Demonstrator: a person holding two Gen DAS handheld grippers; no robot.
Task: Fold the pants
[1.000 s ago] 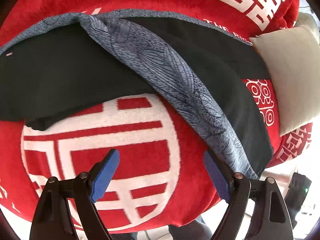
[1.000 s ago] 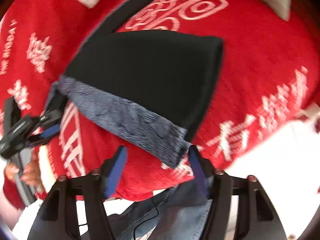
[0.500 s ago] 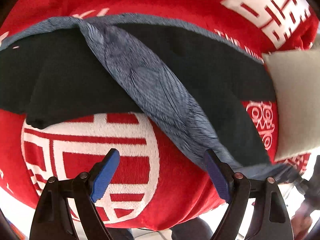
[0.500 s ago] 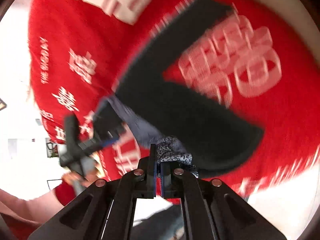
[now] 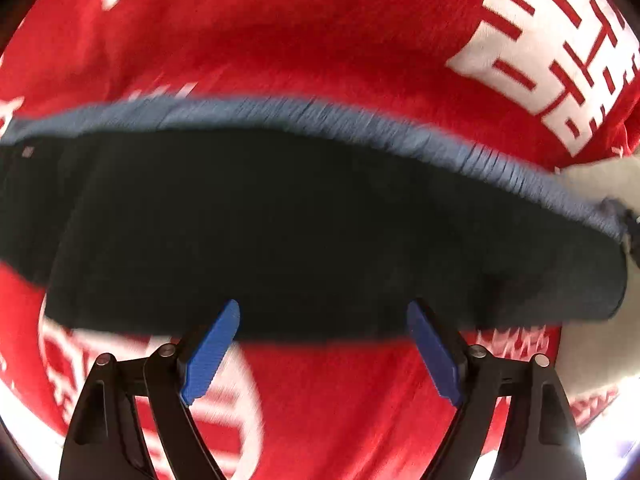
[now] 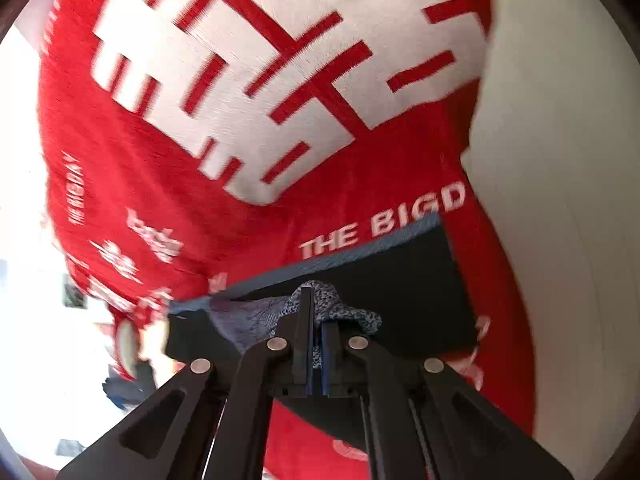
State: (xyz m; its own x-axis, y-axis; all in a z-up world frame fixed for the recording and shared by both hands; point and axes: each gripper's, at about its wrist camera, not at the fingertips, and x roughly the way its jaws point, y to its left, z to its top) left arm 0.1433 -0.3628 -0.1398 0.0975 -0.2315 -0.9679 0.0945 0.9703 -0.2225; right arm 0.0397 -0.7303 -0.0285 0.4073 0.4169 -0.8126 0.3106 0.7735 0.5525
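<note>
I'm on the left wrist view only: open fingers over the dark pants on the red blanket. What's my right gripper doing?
Observer: The right gripper is shut on a bunched blue-grey patterned fold of the pants.
Operator: What's beside that end of the pants?
Observer: White lettering reading THE BIGD on the red blanket, just beyond the blue edge.
Operator: And the left gripper?
Observer: The left gripper holds nothing; its jaws are spread at the pants' near edge.

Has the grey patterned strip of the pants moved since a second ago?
Yes. In the left wrist view the grey strip, which ran diagonally across the pants, now lies along their far edge, toward the white characters on the red blanket.
</note>
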